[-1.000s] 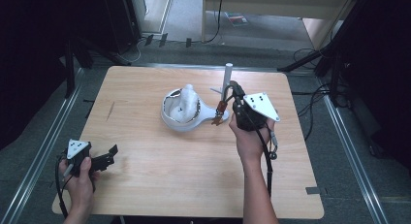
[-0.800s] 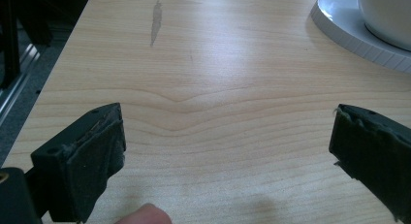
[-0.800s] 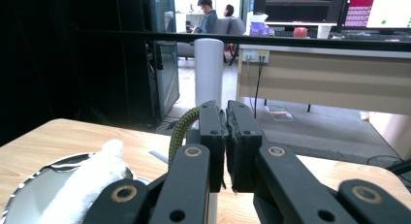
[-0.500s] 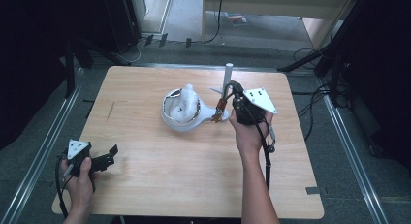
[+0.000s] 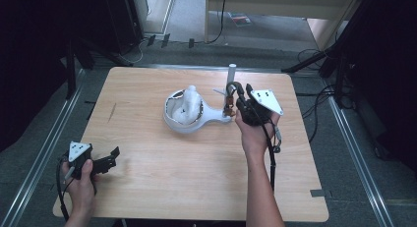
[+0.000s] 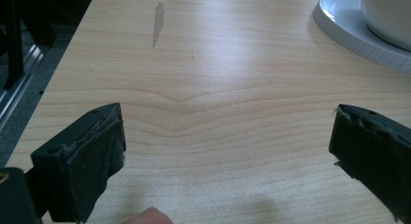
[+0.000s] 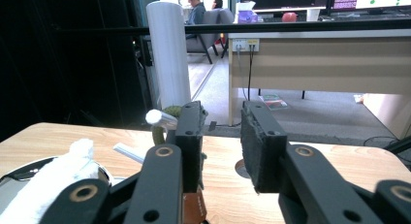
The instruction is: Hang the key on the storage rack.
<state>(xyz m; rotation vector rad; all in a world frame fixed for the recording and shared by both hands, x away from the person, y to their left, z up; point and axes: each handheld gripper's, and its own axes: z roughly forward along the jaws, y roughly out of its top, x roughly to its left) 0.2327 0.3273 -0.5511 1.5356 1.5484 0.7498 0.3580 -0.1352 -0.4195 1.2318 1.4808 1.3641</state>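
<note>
Right gripper (image 5: 235, 95): held in the person's right hand (image 5: 253, 133) over the far right part of the table (image 5: 147, 187), just at the right end of the white dish's handle. Its jaws have just been opening; in the right gripper view they stand a little apart with bare table showing in the gap, so the claw is released.
Change in right gripper: against the picture from a second ago it sits slightly lower and closer to the table, and the jaws, clenched then, are now parted.
Dark ring (image 7: 162, 122): an olive-brown loop hangs on the short white peg (image 7: 160, 117) of the stand, just beside the outer face of the right gripper's left jaw, not between the pads. In the high view the loop (image 5: 231, 87) curves up beside the post.
White post (image 5: 231, 74): stands upright near the far edge of the table, right of the middle; it has not shifted.
White dish (image 5: 183, 120): round, with a handle pointing right, at the middle of the far half of the table; a crumpled white cloth (image 5: 189, 101) lies in it. Same place as before.
Left gripper (image 5: 105, 160): held in the left hand (image 5: 81, 180) at the near left corner of the table, low over the wood. Its jaws are wide apart with nothing between them, released, unchanged from the earlier pictures.
</note>
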